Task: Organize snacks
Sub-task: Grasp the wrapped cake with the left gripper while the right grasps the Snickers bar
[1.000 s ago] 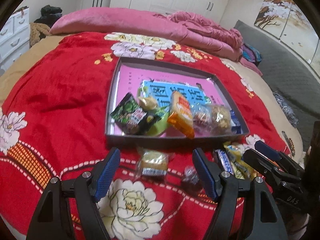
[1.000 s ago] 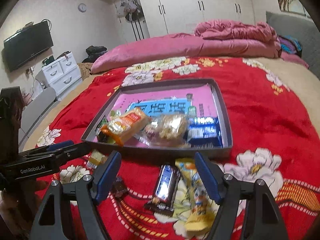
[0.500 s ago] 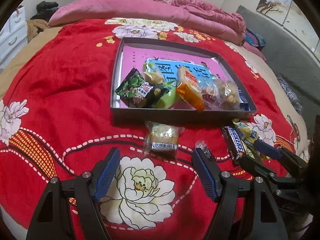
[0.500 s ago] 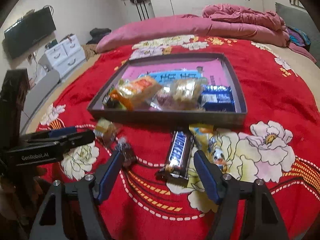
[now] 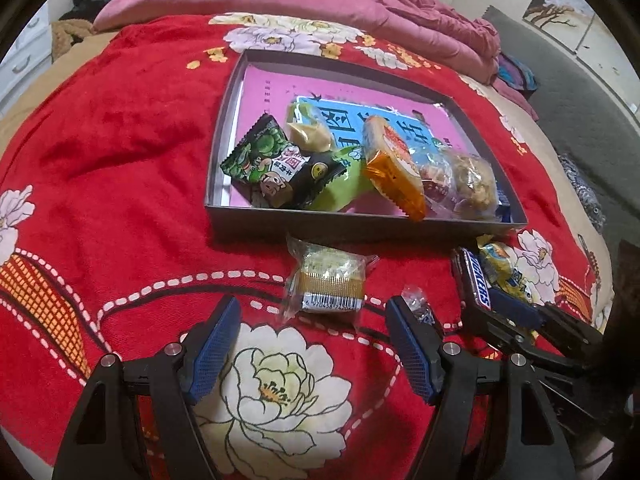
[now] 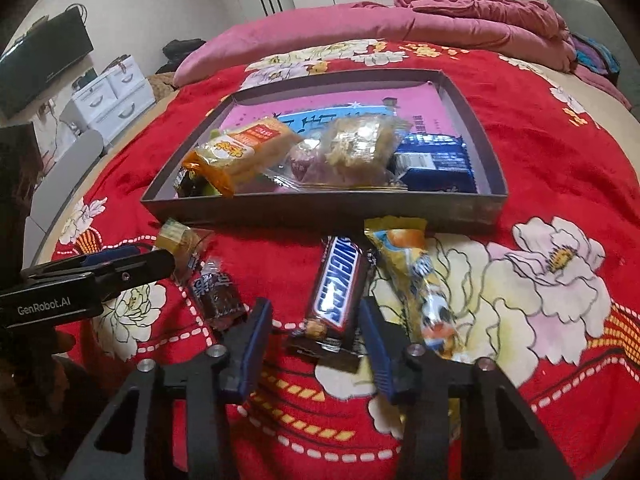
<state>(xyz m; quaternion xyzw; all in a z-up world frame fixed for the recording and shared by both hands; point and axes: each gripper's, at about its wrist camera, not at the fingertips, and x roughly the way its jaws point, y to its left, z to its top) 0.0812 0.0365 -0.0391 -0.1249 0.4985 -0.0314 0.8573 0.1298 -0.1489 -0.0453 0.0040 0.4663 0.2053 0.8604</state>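
Brown-wrapped, a Snickers bar [image 6: 338,294] lies on the red floral blanket [image 6: 560,168] just outside the near wall of the grey tray [image 6: 320,210], its near end between the blue pads of the right gripper [image 6: 316,350]. That gripper's jaws have just been closing around the bar; the pads appear not yet to press on the wrapper, so it counts as unclasped. Doing this step well likely means squeezing across the bar's width near its end, then lifting clear of the yellow snack packet [image 6: 416,280] lying against its far side. To the left, the left gripper [image 5: 314,354] hangs wide open over the blanket, short of a clear-wrapped pastry [image 5: 330,280], a small dark candy [image 5: 418,308] beside its right pad. Several packets already crowd the tray's near edge, so bare pink floor farther back looks the better drop.
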